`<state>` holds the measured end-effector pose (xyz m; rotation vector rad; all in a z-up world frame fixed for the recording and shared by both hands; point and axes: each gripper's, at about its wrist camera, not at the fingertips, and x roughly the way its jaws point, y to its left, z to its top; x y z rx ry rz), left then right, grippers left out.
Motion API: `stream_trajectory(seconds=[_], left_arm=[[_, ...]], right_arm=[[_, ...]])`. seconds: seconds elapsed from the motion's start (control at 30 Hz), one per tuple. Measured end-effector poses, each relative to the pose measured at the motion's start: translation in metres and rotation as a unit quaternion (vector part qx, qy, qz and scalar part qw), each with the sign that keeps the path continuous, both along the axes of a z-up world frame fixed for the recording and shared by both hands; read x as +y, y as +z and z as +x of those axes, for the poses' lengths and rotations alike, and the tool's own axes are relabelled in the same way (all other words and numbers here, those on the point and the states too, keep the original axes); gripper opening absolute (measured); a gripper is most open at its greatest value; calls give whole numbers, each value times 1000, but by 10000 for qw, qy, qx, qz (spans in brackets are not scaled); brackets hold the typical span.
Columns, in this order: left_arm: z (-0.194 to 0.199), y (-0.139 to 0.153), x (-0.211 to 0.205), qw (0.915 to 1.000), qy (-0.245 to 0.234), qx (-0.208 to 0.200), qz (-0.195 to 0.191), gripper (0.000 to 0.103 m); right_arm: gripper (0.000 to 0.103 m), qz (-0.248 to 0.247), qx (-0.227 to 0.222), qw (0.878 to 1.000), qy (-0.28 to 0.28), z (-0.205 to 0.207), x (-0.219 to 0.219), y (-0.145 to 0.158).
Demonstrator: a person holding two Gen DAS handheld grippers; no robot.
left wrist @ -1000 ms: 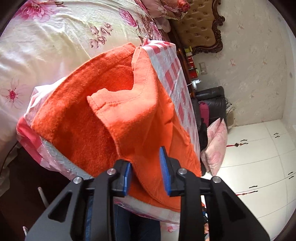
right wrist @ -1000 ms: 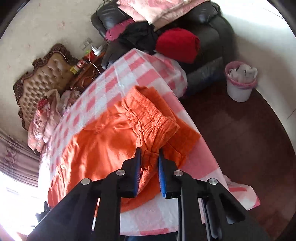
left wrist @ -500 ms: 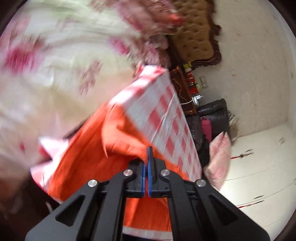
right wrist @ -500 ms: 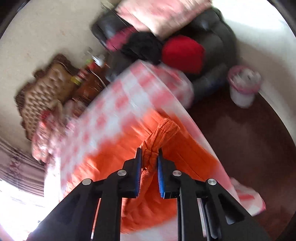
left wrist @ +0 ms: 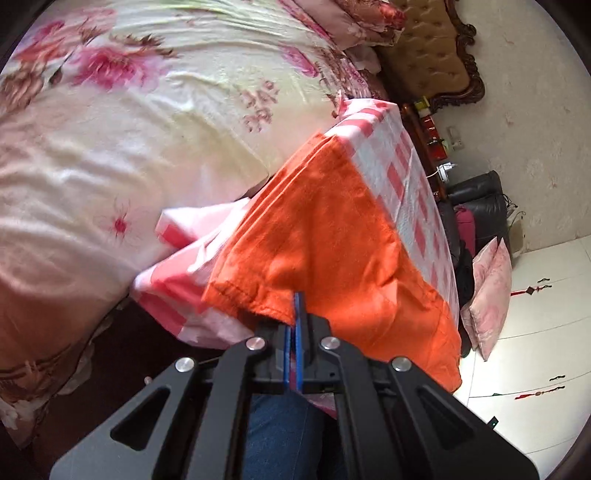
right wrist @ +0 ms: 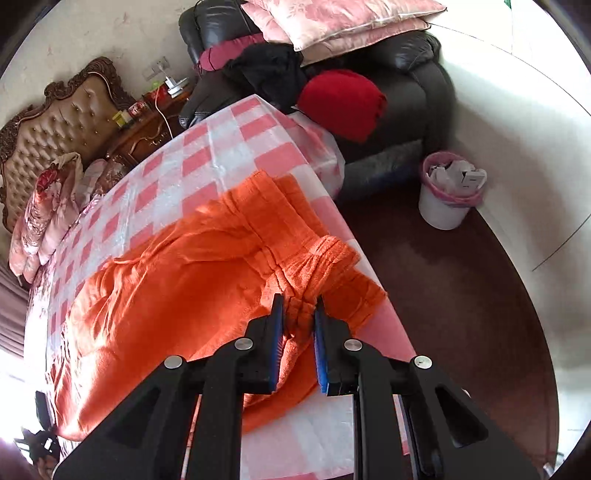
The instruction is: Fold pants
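Orange pants (left wrist: pixel 332 236) are lying across the near edge of a table draped in a pink-and-white checked cloth (left wrist: pixel 402 177), and both claws are gripping them there. Nearest in the left wrist view, the left gripper (left wrist: pixel 297 314) is clenching the hemmed leg end, its blue pads pressed almost together on the thin fabric, which is hanging a little over the table's edge. In the right wrist view, the right gripper (right wrist: pixel 298 317) is pinching the bunched, gathered waistband (right wrist: pixel 314 258) near the table's right-hand corner, its pads standing slightly apart around the thick wad of cloth. Between the two ends the pants (right wrist: pixel 177 288) are spreading in soft folds over the near half of the checked cloth (right wrist: pixel 229 155), leaving the far half bare. Beyond the table's left edge a floral bedspread (left wrist: pixel 129 129) is filling the view. Past the far corner a black leather sofa (right wrist: pixel 413 88) is carrying a red bundle (right wrist: pixel 343 103) and pink cushions (right wrist: pixel 332 18), and a white bin (right wrist: pixel 448 199) is standing on the dark floor beside it.
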<state>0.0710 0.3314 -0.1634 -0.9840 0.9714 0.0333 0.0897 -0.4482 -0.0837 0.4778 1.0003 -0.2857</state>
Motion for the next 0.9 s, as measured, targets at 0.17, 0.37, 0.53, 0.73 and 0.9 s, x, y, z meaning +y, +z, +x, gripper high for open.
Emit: stream_trajectory(seconds=[0.17,0.37,0.53,0.73,0.9], left_arm=[[12,46,-11,9970,-178,-266,707,1],[-5,9,-8,9969,-207,233,728,19],[-1,49,15,9802,-26,-187,1971,48],[90,50,-11,9377,-1498,-614,3075,36],[136,34,-21,9243,-2091,-401,3169,28]], right_arm=[[16,-589,-137,9981,130,5,17,20],[16,-977,365,9943,206,-7,22,-15],[16,-1354,476,9892,310,-7,30,-24],[16,-1577,579,9852,328,-9,36,-29],[16,-1546,649,9853,328,-10,35,-31]])
